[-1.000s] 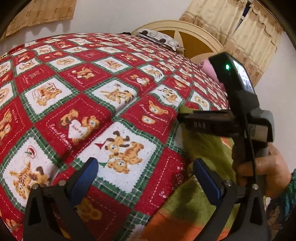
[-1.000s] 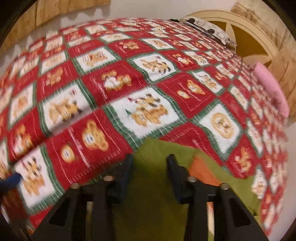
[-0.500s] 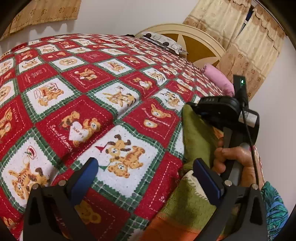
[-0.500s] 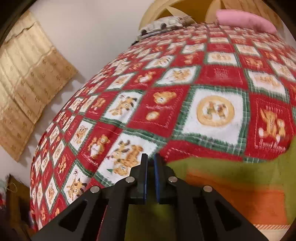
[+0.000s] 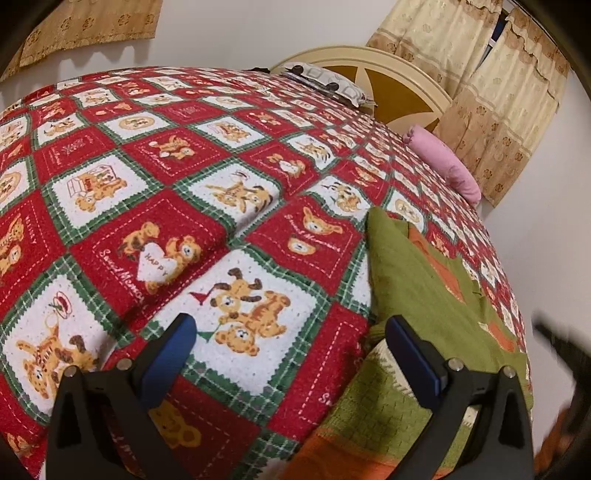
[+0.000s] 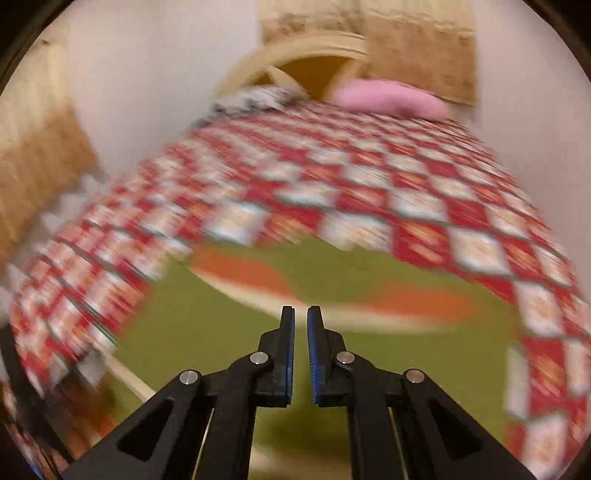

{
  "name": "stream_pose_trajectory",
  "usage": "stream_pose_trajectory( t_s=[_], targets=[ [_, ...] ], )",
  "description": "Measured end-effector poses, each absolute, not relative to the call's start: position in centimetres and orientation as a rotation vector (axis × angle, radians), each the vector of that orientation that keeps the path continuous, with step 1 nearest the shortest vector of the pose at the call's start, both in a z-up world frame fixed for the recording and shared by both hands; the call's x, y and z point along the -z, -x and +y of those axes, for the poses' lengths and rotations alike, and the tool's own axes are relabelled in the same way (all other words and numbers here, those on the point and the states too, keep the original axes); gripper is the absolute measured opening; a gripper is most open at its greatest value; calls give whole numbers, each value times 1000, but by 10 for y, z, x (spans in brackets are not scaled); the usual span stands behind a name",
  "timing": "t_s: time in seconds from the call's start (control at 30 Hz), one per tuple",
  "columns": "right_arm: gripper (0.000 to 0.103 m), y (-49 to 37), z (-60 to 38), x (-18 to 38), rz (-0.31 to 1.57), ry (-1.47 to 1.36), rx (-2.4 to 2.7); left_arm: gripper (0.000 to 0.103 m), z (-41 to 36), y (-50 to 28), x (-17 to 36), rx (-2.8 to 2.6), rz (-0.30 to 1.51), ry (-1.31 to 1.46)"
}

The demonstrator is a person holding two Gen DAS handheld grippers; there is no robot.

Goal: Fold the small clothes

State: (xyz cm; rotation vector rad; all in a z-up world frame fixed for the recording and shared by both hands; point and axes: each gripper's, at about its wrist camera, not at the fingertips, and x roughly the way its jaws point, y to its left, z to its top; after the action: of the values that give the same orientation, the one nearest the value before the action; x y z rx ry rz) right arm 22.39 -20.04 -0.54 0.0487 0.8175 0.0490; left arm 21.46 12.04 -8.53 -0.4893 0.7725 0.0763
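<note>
Nearest in the left wrist view, the left gripper [image 5: 291,345] with jaws spread wide and nothing between them, hovering low over the bedspread [image 5: 166,229] — red, white and green checks with teddy bears. Its blue-padded right finger [image 5: 413,350] just over the near left edge of the green garment [image 5: 424,295]; whether touching it, cannot tell. Green knit garment with orange patches and an orange-and-cream band at its near hem, lying on the bed's near right part close to the right edge, its far left corner folded over and raised in a point. Dark blurred shape at the right rim of that view, too smeared to name. In the right wrist view — heavily motion-blurred — the right gripper [image 6: 301,332] above the same green garment [image 6: 221,332], jaws nearly closed with only a narrow slit between the blue pads, no cloth seen pinched in them. Farther on, bare checked bedspread [image 6: 332,192] running toward the head of the bed. At the far end, a patterned grey-and-white pillow [image 5: 325,79] against the cream headboard [image 5: 391,74], and a pink pillow [image 5: 443,166] near the far right corner. Behind these, beige flowered curtains [image 5: 498,92] and a plain pale wall [image 5: 240,33].
</note>
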Motion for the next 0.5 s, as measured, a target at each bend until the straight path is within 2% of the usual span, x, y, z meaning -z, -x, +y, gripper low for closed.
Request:
stream_pose_trajectory(
  t_s=[0.17,0.23,0.43,0.47,0.5],
  targets=[
    [6,-177,-292,55,1031,-64,187,103,118,-217,86,-79,785,475],
    [6,-149,-323,53,995,-272,146,103,116,-218,86,-80,796,460],
    [8,-67,-330,7,784,-338,126,103,115,-214,83,12,845,399],
    [16,-54,-327,1,764,-334,104,103,116,-208,79,53,861,366],
    [33,-37,-323,-4,747,-317,75,103,118,-203,76,76,869,337]
  ],
)
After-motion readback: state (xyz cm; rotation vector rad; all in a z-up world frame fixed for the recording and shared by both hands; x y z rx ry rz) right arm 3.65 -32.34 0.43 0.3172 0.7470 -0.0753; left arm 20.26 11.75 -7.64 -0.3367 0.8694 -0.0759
